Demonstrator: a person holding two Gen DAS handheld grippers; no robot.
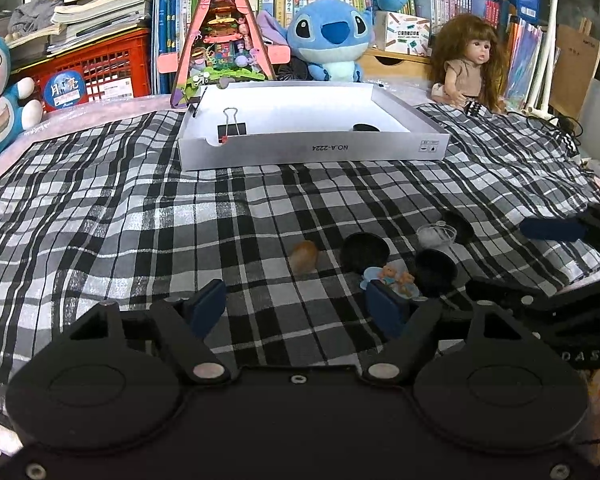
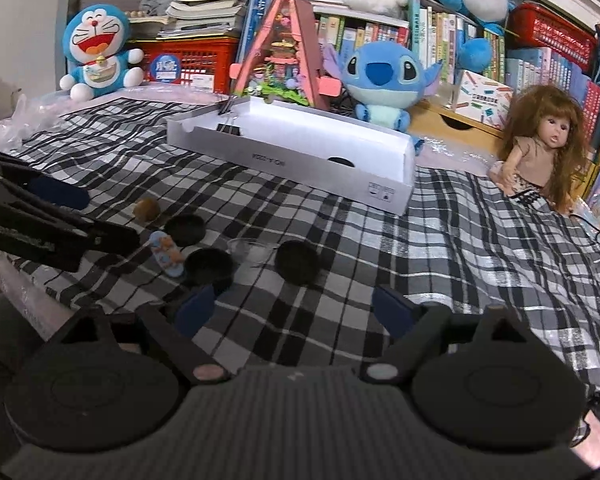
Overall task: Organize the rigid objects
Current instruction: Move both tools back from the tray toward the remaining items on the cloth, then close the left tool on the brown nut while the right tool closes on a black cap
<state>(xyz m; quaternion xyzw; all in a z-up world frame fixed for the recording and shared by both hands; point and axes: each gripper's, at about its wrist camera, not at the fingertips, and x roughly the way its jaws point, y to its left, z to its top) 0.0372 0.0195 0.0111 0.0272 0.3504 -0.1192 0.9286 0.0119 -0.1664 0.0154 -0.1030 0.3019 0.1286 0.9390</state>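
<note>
Both tongs, left gripper and right gripper, gape wide and empty. Black lids, a figurine and a brown nut lie loose toward twelve o'clock. Farther at twelve, the white box likely collects them, already holding a binder clip.

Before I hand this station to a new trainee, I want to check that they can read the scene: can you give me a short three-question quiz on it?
1. True or false: the white box already holds a binder clip.
2. How many black lids lie on the checked cloth outside the box? A) one B) three C) five
3. Fill in: the fingers of both the left gripper and the right gripper are ____ and hold nothing.

Key: 1 true; 2 B, namely one lid, a second and a third; 3 open.
</note>
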